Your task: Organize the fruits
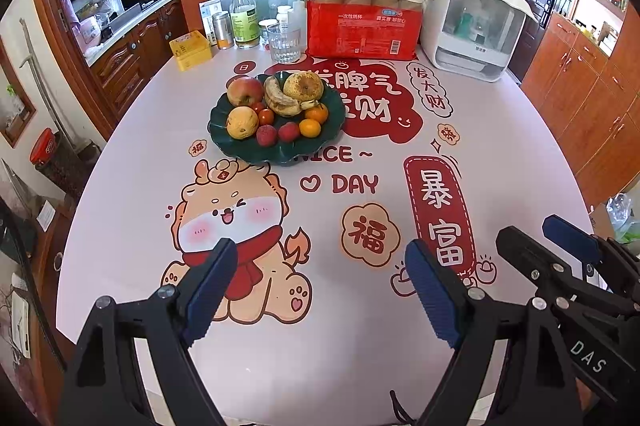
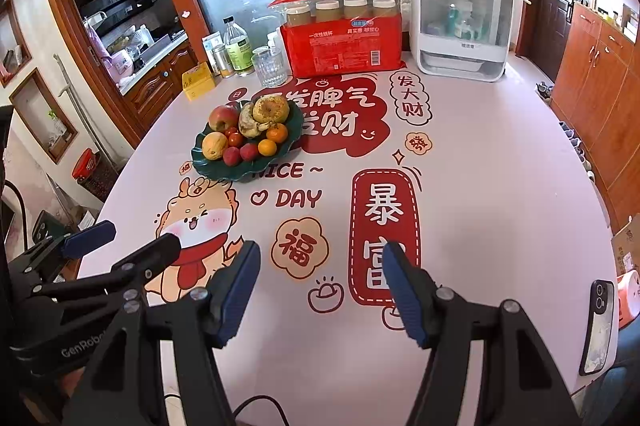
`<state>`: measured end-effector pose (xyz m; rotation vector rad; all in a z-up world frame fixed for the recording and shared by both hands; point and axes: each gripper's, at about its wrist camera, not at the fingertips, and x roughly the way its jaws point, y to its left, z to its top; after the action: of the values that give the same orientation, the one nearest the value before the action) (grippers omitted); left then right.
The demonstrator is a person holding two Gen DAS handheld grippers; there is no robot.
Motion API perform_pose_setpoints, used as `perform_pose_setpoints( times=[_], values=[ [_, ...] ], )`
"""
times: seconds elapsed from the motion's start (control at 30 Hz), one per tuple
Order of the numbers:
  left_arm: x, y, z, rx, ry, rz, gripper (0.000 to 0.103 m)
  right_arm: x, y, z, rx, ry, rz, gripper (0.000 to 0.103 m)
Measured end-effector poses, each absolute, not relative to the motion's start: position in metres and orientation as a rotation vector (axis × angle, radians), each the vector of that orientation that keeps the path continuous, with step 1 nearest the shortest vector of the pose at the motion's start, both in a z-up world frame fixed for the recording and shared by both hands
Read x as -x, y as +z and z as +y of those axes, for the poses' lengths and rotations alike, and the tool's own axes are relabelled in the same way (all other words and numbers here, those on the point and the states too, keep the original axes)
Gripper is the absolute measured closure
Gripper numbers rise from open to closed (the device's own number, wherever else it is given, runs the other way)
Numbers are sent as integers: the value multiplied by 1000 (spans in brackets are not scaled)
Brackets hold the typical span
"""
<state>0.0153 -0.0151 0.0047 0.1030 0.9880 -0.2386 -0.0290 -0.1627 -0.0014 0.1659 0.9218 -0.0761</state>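
All fruit lay heaped on the green plate [image 1: 224, 140] at upper centre of frame, both claws, left [image 1: 316, 290] and right [image 2: 320, 290], spread and holding nothing low over the tabletop [image 1: 500, 154]; fits either start or finish.

Printed table [image 1: 500, 154] with fruit plate [image 1: 224, 142], phone [image 2: 598, 326]

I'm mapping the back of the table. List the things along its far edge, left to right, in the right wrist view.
yellow box → tin can → green-label bottle → drinking glass → red package → white appliance
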Motion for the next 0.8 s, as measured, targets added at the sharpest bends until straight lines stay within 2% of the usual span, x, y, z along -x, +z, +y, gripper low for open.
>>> perform_pose_setpoints(
  times=[0.8],
  values=[
    [-15, 4, -18, -111, -243, 995, 18, 30, -1, -164, -169, -75, 919, 39]
  ],
)
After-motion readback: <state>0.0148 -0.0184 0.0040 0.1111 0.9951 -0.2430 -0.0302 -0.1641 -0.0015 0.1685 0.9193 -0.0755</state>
